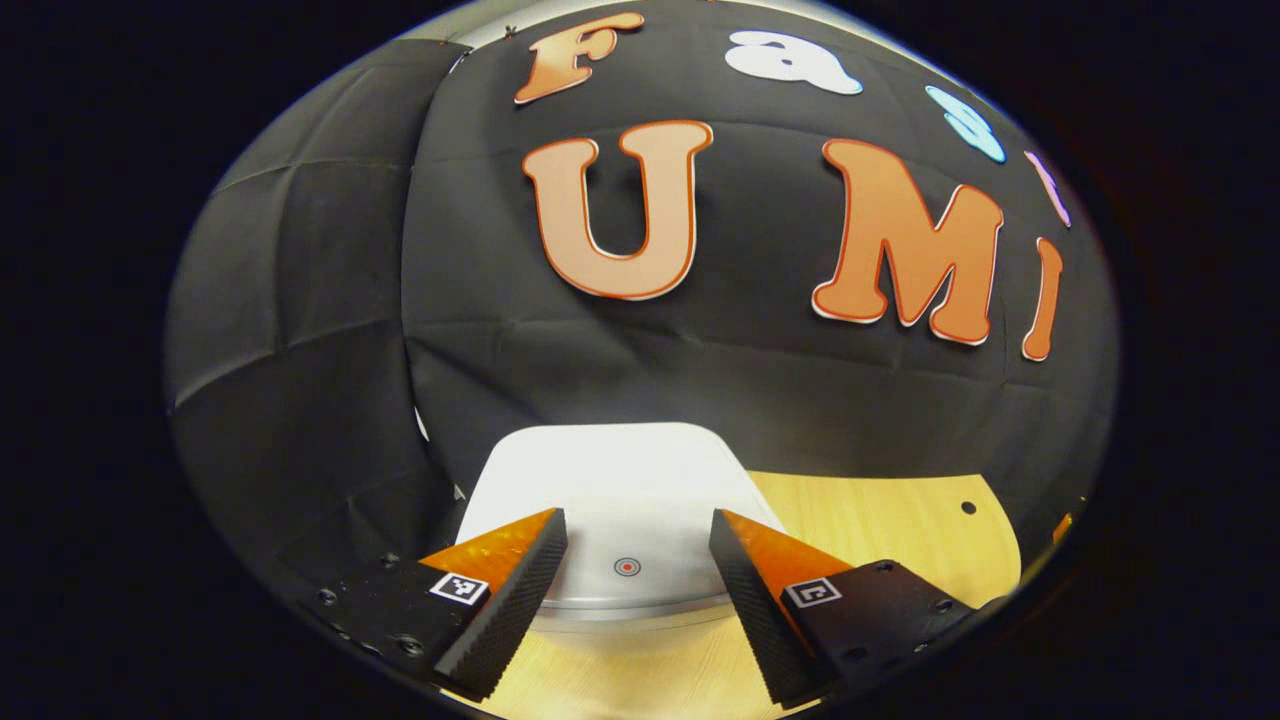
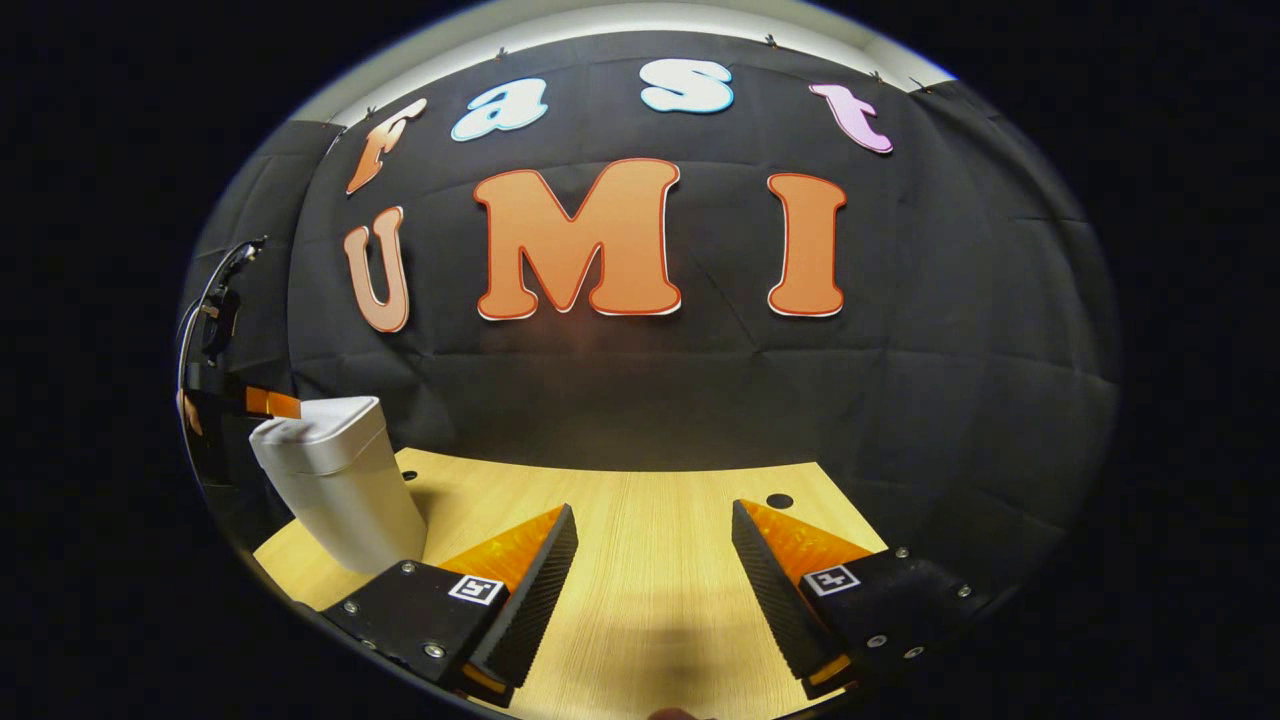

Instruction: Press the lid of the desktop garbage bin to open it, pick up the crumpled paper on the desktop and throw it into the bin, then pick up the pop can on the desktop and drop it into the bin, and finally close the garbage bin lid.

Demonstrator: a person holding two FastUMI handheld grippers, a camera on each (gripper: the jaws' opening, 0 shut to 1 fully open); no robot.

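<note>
The white desktop garbage bin (image 1: 620, 490) stands right in front of my left gripper (image 1: 638, 535), its lid shut and flat, with a small round red mark (image 1: 627, 567) on the lid's near edge. My left gripper hangs open just above that lid, its fingers spread to either side of the mark. In the right gripper view the same bin (image 2: 340, 480) stands at the far left of the wooden desk (image 2: 640, 560), and the left gripper's fingertip (image 2: 272, 403) pokes over its lid. My right gripper (image 2: 655, 555) is open over bare desk, holding nothing.
The black cloth wall closes the desk off just behind the bin. A small round hole (image 2: 779, 500) sits in the desk near its back right edge. A second hole (image 1: 968, 507) shows to the right of the bin in the left gripper view.
</note>
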